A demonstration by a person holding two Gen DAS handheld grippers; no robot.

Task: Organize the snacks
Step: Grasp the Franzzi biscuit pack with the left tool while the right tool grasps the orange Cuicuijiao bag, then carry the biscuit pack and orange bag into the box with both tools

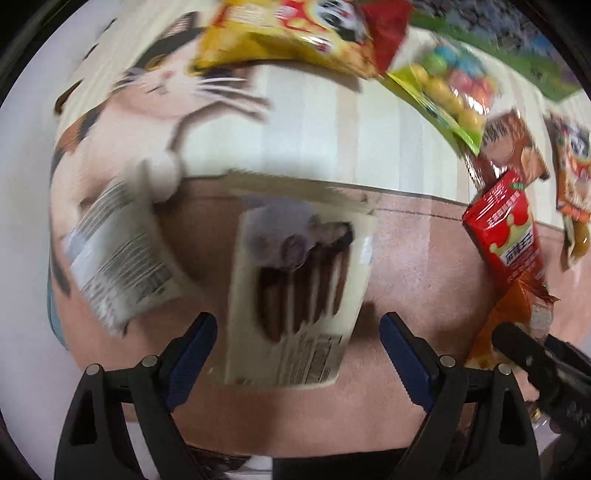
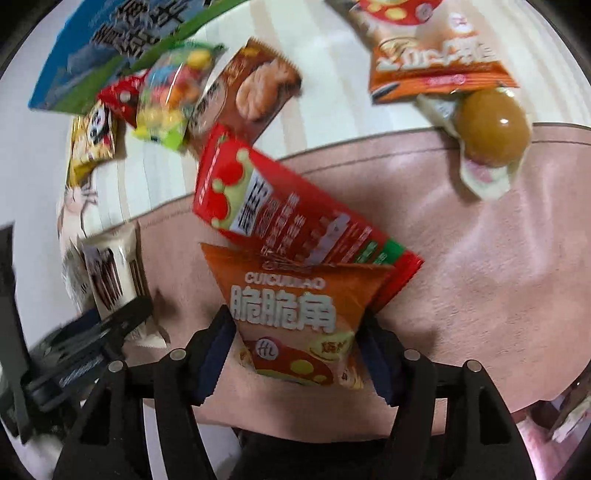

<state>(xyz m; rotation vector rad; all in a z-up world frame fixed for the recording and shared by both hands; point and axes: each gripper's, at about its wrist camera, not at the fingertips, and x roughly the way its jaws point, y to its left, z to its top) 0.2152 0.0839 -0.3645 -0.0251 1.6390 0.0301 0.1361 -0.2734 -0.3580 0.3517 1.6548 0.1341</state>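
Observation:
My left gripper is open, its blue pads on either side of a cream packet of chocolate sticks lying on the pink cloth. My right gripper has its pads against both sides of an orange triangular snack bag, which lies partly over a red packet. The cream packet also shows at the left of the right wrist view, with the left gripper by it. The image is blurred.
A second cream packet lies left of the first. On the cat-print mat lie a yellow bag, a candy bag, a brown packet. An orange bag and a packed brown egg lie far right.

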